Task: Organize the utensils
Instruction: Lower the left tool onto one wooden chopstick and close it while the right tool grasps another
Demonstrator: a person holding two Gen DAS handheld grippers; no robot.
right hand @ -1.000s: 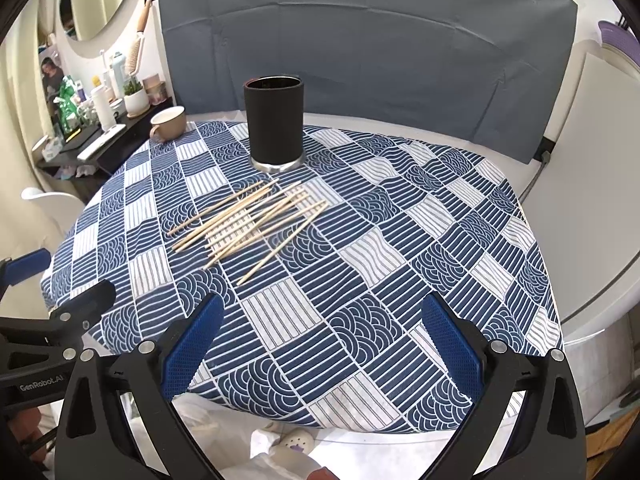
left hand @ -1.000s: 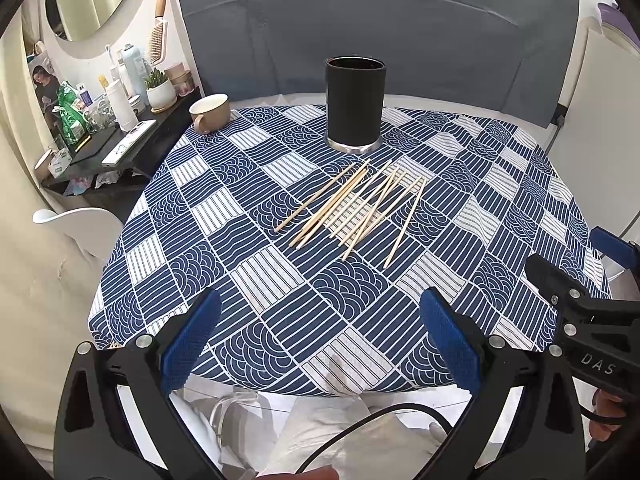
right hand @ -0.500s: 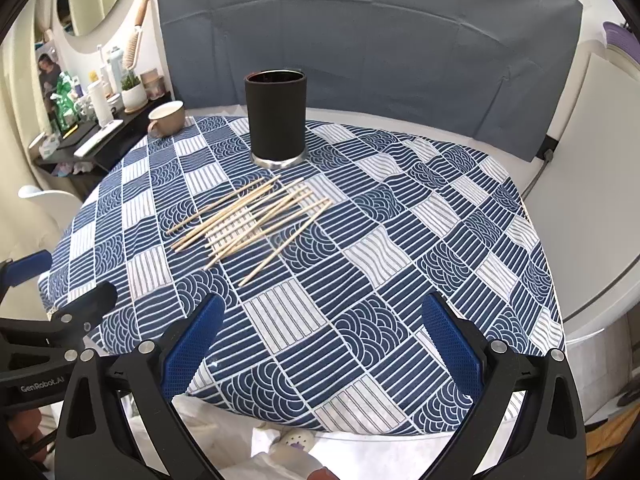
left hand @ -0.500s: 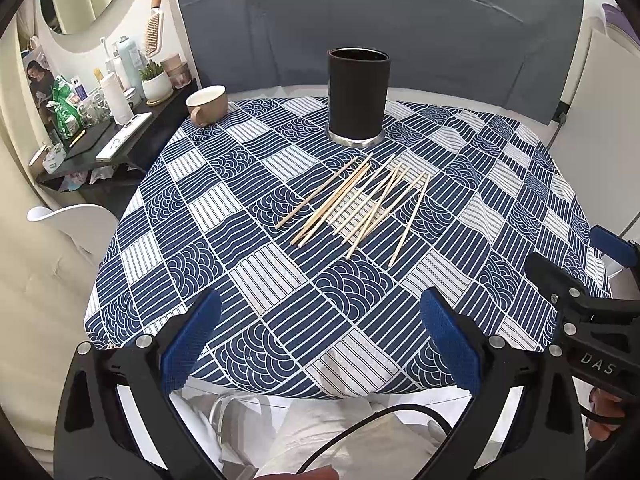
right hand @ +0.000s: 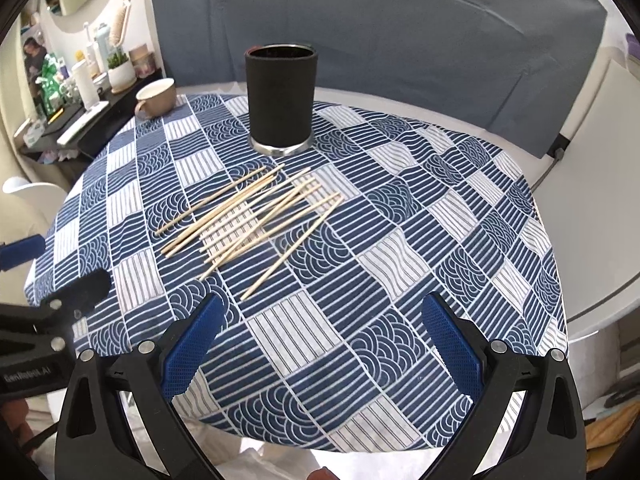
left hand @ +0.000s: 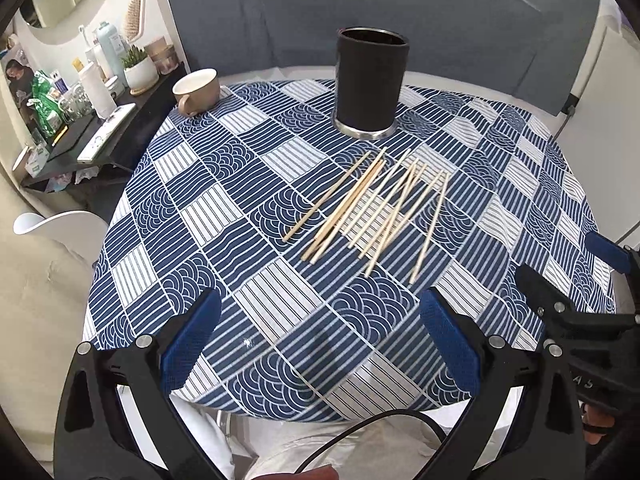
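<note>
A round table (left hand: 168,216) under a blue-and-white patterned cloth fills both views, its near edge curving just below the two grippers and broad bare cloth lying on the right side. A grey sheet (right hand: 400,40) hangs behind it, with a cluttered dark shelf (left hand: 100,140) at the far left. A black cup holder (left hand: 371,84) stands upright near the far edge, a beige mug (left hand: 196,90) well apart to its left. Wooden chopsticks (left hand: 372,204) lie loosely fanned mid-table, long axes running from the near left towards the holder. The left gripper (left hand: 320,332) and right gripper (right hand: 320,332) hover spread wide, empty.
</note>
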